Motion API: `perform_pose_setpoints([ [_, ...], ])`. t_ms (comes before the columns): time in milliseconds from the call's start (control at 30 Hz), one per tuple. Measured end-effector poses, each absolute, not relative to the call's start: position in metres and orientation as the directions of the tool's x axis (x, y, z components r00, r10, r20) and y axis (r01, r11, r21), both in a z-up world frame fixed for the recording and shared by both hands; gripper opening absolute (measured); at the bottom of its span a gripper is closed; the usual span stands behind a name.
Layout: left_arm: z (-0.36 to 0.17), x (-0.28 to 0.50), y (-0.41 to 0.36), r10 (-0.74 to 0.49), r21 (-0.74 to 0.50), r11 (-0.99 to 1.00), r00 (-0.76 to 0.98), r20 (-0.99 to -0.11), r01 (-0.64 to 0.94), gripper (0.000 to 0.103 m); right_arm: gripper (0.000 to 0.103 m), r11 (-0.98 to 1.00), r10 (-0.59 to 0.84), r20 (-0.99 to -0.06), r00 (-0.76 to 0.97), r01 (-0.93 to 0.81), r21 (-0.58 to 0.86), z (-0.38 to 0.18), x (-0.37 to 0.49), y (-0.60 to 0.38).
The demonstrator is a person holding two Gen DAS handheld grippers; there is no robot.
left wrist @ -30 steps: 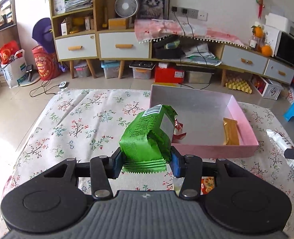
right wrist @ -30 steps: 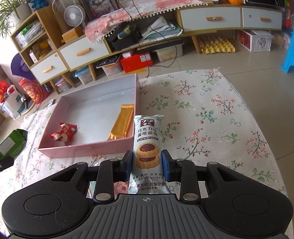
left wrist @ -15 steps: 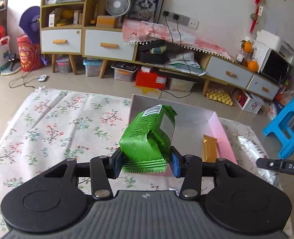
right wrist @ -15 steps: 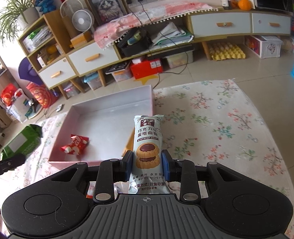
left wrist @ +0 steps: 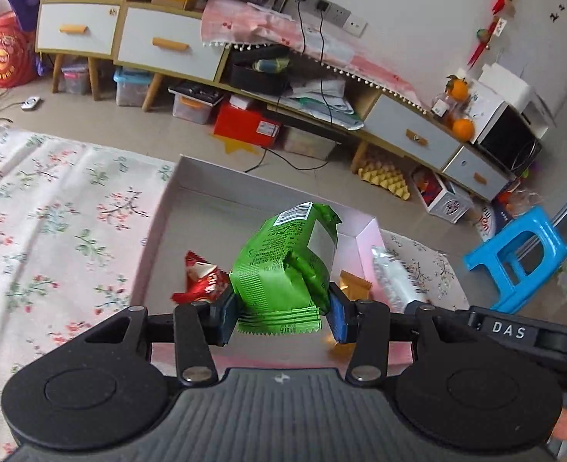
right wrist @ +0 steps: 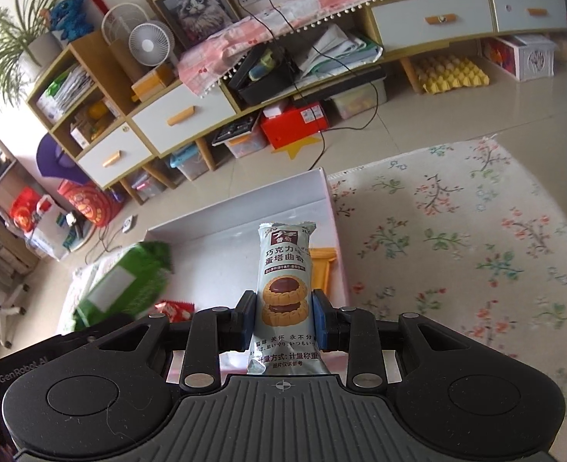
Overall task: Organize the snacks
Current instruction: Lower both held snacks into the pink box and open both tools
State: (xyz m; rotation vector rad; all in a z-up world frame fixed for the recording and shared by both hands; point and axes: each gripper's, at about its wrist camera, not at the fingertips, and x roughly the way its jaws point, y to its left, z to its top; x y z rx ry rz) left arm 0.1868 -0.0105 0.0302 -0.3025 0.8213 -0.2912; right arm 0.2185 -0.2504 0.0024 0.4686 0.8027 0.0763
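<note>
My left gripper [left wrist: 279, 321] is shut on a green snack bag [left wrist: 287, 265] and holds it above the pink box [left wrist: 156, 227]. My right gripper [right wrist: 283, 319] is shut on a pale cookie packet [right wrist: 285, 288], also held over the box [right wrist: 331, 208]. In the box lie a red snack [left wrist: 200, 277] and a gold bar [left wrist: 354, 281]. The green bag also shows blurred in the right wrist view [right wrist: 122, 281], and the cookie packet in the left wrist view [left wrist: 393, 277]. The red snack [right wrist: 174, 310] and gold bar [right wrist: 324, 265] show there too.
The box sits on a floral tablecloth [left wrist: 52, 223] that spreads wide to its right [right wrist: 456, 238]. A blue stool [left wrist: 522, 258] stands on the floor to the right. A long cabinet with drawers [left wrist: 168, 42] lines the far wall.
Both grippers have moved forward and inward over the pink box, each still holding its snack. They are now close side by side.
</note>
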Motion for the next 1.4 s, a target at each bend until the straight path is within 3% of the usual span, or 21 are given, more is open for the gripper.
perform_pose_setpoints([
  [300,0.004,0.196,-0.016,-0.282,-0.268,0.956,0.612,-0.739,0.117,0.043,0.029,0.833,0.289,-0.677,0.676,0.171,0.526,-0.025,0.246,-0.243],
  [733,-0.002,0.194,-0.021,-0.138,-0.115,0.990,0.607,-0.783,0.076,0.043,0.032,0.822,0.330,-0.671,0.664,0.147,0.550,-0.039,0.258,-0.218],
  [1000,0.001,0.194,-0.008,-0.177,-0.163,0.984,0.592,-0.787,0.078,0.047,0.033,0.823,0.311,-0.659,0.685,0.154,0.547,-0.037,0.256,-0.223],
  [1100,0.004,0.195,-0.007,-0.192,-0.183,0.980,0.588,-0.786,0.075,0.048,0.032,0.854,0.315,-0.671,0.672,0.108,0.509,-0.034,0.255,-0.216],
  [1200,0.005,0.196,-0.003,-0.211,-0.216,0.974,0.585,-0.783,0.063,0.049,0.026,0.924,0.252,-0.719,0.648,0.060,0.377,-0.033,0.254,-0.196],
  [1333,0.006,0.194,0.001,-0.216,-0.224,0.973,0.587,-0.780,0.060,0.049,0.026,0.953,0.181,-0.716,0.674,0.060,0.297,-0.033,0.254,-0.186],
  [1400,0.007,0.194,0.001,-0.210,-0.216,0.974,0.593,-0.777,0.063,0.049,0.032,0.962,0.102,-0.719,0.687,0.117,0.248,-0.042,0.257,-0.194],
])
